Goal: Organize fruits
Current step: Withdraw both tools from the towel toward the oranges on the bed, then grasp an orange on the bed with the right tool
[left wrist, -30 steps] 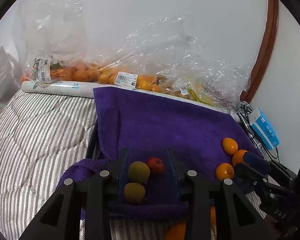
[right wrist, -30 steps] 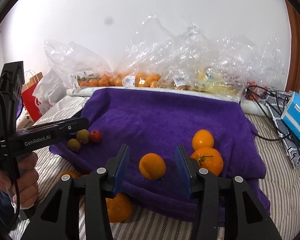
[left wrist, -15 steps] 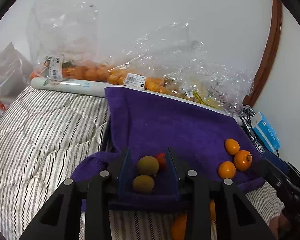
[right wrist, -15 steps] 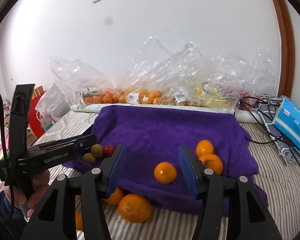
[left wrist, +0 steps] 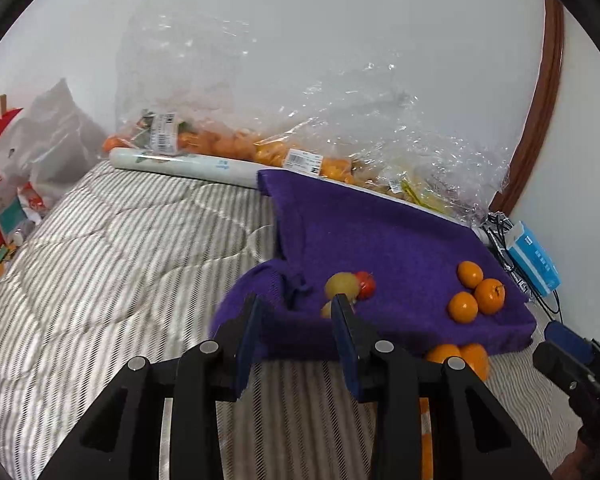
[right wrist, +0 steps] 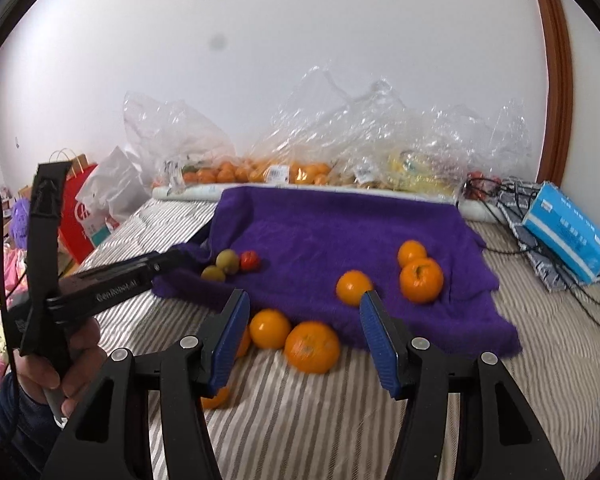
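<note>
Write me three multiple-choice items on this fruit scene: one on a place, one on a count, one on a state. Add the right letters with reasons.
1. Where does the small red fruit lie?
A. on the purple towel
B. on the blue box
C. inside a clear bag

2. How many oranges sit on the towel?
A. one
B. three
C. five

3. What is between the right gripper's fingers?
A. an orange squeezed tight
B. the towel's edge
C. nothing gripped

Answers: 1 A, it rests on the towel beside two green fruits. 2 B, a pair and a single one lie on it; the others are on the striped quilt. 3 C, the fingers stand apart around empty air.
</note>
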Available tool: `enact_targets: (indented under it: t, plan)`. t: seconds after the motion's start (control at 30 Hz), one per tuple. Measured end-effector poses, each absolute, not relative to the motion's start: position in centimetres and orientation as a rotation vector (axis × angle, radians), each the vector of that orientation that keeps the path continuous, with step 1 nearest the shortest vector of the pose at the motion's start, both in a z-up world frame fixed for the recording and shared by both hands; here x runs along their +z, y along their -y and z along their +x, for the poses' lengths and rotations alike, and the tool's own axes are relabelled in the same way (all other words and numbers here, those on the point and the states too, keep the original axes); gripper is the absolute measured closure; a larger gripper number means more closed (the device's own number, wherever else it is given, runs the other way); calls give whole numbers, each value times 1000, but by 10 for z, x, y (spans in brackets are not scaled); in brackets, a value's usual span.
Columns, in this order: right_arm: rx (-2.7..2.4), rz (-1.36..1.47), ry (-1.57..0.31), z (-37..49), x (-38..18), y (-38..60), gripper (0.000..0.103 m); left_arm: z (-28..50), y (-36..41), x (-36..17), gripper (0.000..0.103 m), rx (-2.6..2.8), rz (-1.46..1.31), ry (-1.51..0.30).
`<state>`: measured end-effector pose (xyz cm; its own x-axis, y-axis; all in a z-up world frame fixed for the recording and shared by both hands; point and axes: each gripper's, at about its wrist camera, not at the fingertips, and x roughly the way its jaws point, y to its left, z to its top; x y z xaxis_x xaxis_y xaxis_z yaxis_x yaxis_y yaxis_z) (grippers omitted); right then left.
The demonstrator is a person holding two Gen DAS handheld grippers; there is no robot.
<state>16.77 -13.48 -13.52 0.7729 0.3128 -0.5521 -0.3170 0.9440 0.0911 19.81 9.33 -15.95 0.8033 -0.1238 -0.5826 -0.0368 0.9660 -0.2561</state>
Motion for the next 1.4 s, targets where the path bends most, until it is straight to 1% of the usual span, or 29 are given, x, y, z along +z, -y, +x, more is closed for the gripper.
enact_targets:
  t: [0.27, 0.43, 0.67, 0.97, 1.0, 1.07, 1.1, 1.4]
  plan:
    - [340, -10, -642, 155, -147, 123, 46, 176, -105, -163, 69, -20, -243, -652]
    - [363, -29, -664, 152, -156, 112, 52, 168, -115, -165, 69, 2, -264, -663]
    - [462, 10, -711, 149, -169, 101, 53, 170, -120, -169, 69, 11, -287, -684]
    - [502, -82, -806, 154, -191, 70, 53, 173, -121, -170, 69, 10, -294, -690]
    - [500, -90, -815, 155, -193, 68, 53, 173, -122, -170, 69, 10, -300, -692]
    - [499, -102, -825, 157, -195, 66, 62, 174, -123, -171, 69, 10, -307, -693]
    - [499, -105, -822, 156, -195, 65, 64, 174, -123, -171, 69, 10, -308, -693]
    - [493, -82, -762, 149, -182, 82, 64, 175, -123, -172, 69, 14, -299, -698]
